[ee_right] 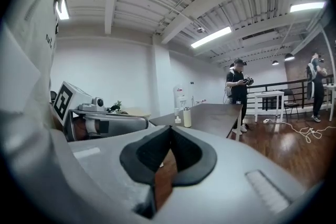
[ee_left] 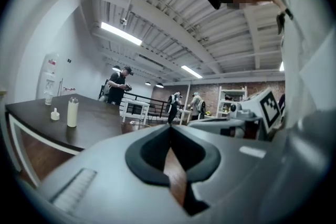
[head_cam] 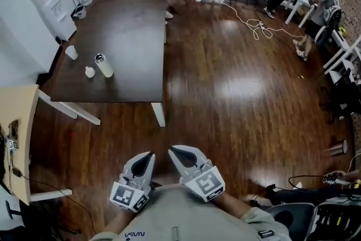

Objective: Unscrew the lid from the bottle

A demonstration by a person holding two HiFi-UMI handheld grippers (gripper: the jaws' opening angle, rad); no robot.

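Note:
A white bottle (head_cam: 104, 65) with a silver lid stands upright on the dark table (head_cam: 130, 31), near its front left part. The same bottle (ee_left: 72, 112) shows far off in the left gripper view, and the bottle (ee_right: 187, 117) is small in the right gripper view. My left gripper (head_cam: 149, 157) and right gripper (head_cam: 174, 150) hang side by side close to my body, well short of the table. Both are shut with nothing between the jaws.
A small white object (head_cam: 89, 71) and a white cup (head_cam: 71, 52) stand left of the bottle. A water dispenser (head_cam: 52, 8) is at the table's far left. People stand at the back; a cable (head_cam: 254, 24) lies on the wood floor. A light desk (head_cam: 17, 121) is at left.

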